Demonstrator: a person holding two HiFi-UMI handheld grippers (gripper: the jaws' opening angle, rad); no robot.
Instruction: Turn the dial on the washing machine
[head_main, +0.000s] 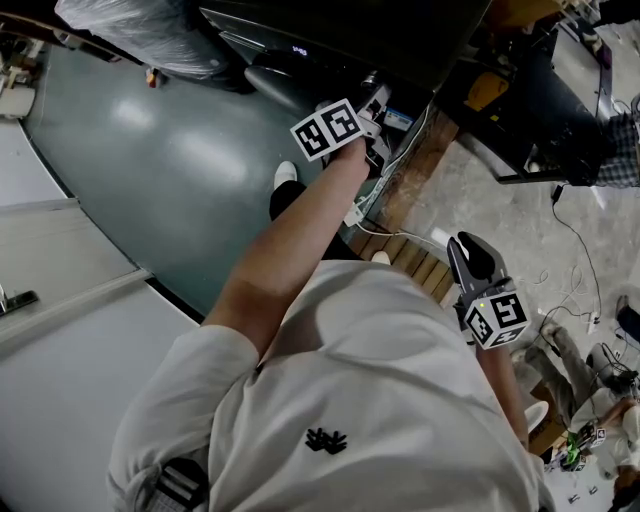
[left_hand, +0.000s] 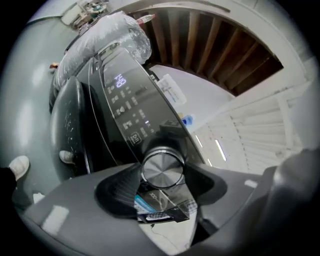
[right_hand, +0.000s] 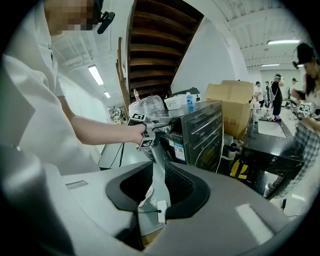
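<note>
The washing machine has a dark glossy control panel with a lit display. Its round silver dial sits low on that panel. My left gripper has a jaw on each side of the dial, and the pads rest against its rim. In the head view the left gripper reaches out to the machine's front. The right gripper view shows the same reach at the machine. My right gripper hangs low by the person's side. Its jaws stand a little apart with nothing between them.
A plastic-wrapped bundle lies on top of the machine. A wooden pallet and a white cable lie on the floor beside it. A cardboard box and a black bench stand to the right, with people further back.
</note>
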